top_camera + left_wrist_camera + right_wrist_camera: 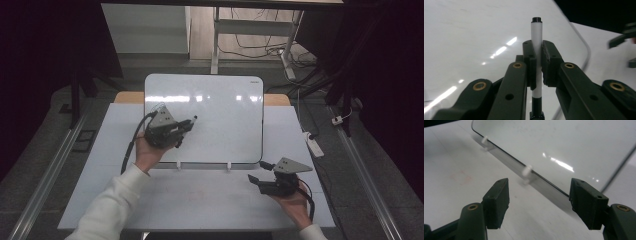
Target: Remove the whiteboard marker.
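Marker [536,50] sat pinched in the left gripper [184,129], held over the whiteboard [225,125]. Right gripper [257,172] hung spread and empty by the board's near edge. Writing cleanly would probably need the tip angled down and light, steady pressure.

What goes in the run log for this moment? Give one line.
left gripper: shut on white marker with black ends, over glossy whiteboard | right gripper: open, empty, beside whiteboard's near edge | white table
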